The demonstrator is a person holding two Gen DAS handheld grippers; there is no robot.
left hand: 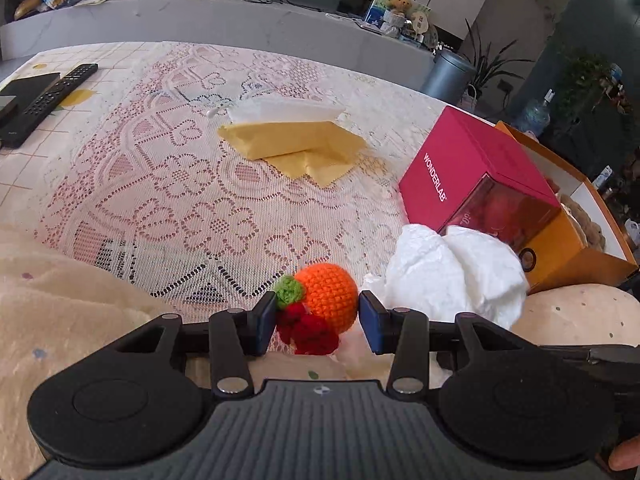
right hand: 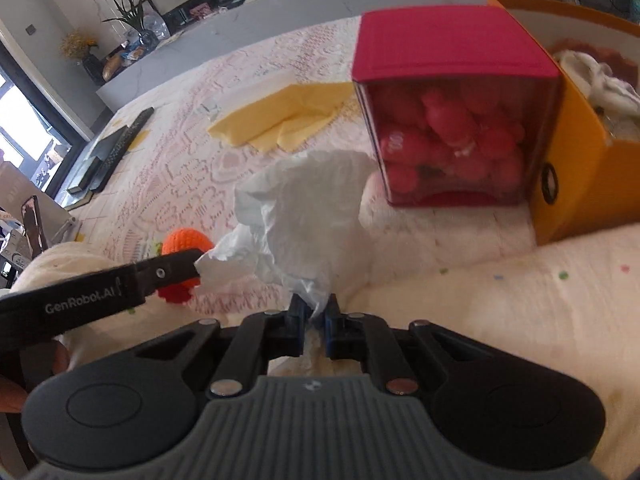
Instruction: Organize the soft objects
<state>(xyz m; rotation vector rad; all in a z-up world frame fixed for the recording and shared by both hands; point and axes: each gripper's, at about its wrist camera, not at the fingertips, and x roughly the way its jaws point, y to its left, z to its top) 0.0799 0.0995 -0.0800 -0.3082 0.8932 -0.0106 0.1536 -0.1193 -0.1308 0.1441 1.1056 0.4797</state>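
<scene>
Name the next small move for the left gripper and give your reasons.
Probably close the left gripper on the crocheted orange. Its jaws stand open on either side of the toy, which lies on the lace tablecloth. The right gripper is already shut on the white tissue, and the orange box sits close by with soft things in it.

The crocheted fruit (left hand: pixel 328 294) lay just left of the crumpled tissue (left hand: pixel 452 272). Behind the tissue stood the lidded box (left hand: pixel 472 168), the open carton (left hand: pixel 576 256) at its right. The folded cloth (left hand: pixel 296 146) lay farther back.
</scene>
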